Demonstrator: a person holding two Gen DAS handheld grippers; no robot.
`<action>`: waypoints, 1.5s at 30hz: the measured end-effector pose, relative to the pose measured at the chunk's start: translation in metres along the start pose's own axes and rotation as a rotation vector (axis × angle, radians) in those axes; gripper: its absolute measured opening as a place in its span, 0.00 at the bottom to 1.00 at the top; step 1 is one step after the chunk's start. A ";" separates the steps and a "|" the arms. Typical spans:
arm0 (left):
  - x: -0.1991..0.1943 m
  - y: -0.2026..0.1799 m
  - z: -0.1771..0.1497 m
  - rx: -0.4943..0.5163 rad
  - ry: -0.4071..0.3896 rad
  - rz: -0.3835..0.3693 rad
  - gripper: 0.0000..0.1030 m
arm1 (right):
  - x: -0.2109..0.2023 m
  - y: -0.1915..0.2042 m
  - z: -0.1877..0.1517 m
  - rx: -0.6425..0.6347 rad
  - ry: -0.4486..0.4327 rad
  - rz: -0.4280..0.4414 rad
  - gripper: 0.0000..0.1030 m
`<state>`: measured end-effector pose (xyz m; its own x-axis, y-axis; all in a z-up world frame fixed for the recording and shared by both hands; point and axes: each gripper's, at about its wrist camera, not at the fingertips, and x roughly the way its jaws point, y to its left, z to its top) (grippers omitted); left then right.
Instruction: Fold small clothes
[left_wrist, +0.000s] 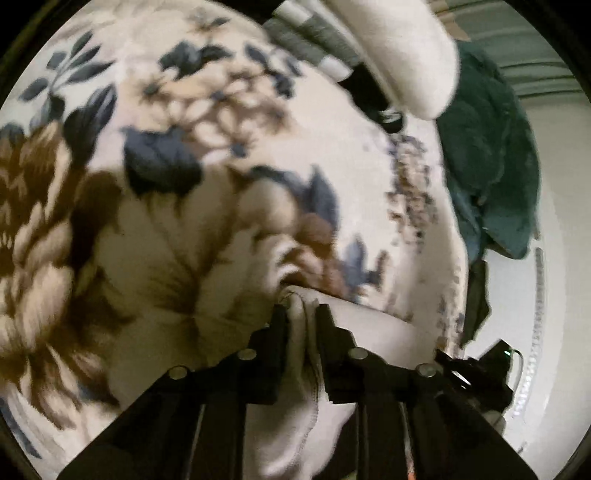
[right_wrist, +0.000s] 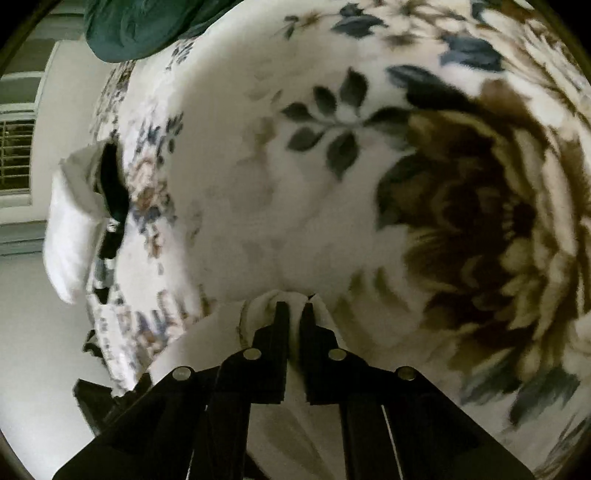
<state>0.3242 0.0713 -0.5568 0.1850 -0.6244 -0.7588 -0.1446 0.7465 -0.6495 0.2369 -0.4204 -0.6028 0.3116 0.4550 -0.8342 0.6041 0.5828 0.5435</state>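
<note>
A small white garment (left_wrist: 306, 398) lies on the floral blanket (left_wrist: 184, 192), bunched between my two grippers. In the left wrist view my left gripper (left_wrist: 302, 308) is shut on a thick fold of its hemmed edge, which runs back between the fingers. My right gripper (right_wrist: 294, 304) pinches another bunched part of the white garment (right_wrist: 266, 306), its jaws nearly touching with thin cloth between them. The other gripper's dark body (left_wrist: 476, 369) shows at the lower right of the left wrist view.
At the bed's edge sit a white sock-like piece (left_wrist: 410, 59), a grey and white striped item (left_wrist: 314, 33) and a dark teal cloth (left_wrist: 487, 155). That teal cloth (right_wrist: 147, 26) and the white piece (right_wrist: 74, 221) also show in the right wrist view. Pale floor (right_wrist: 37, 332) lies beyond.
</note>
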 end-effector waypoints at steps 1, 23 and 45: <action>-0.005 0.001 0.000 -0.006 0.002 -0.031 0.27 | -0.004 -0.004 0.003 0.022 0.016 0.041 0.10; 0.043 -0.009 -0.031 0.039 0.174 -0.132 0.67 | 0.051 -0.028 -0.039 -0.024 0.320 0.312 0.59; -0.068 -0.061 0.028 0.092 0.042 -0.158 0.16 | -0.036 0.123 -0.045 -0.188 0.137 0.239 0.19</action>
<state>0.3471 0.0749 -0.4644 0.1570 -0.7430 -0.6506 -0.0272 0.6553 -0.7549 0.2671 -0.3351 -0.5015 0.3187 0.6725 -0.6680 0.3762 0.5571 0.7404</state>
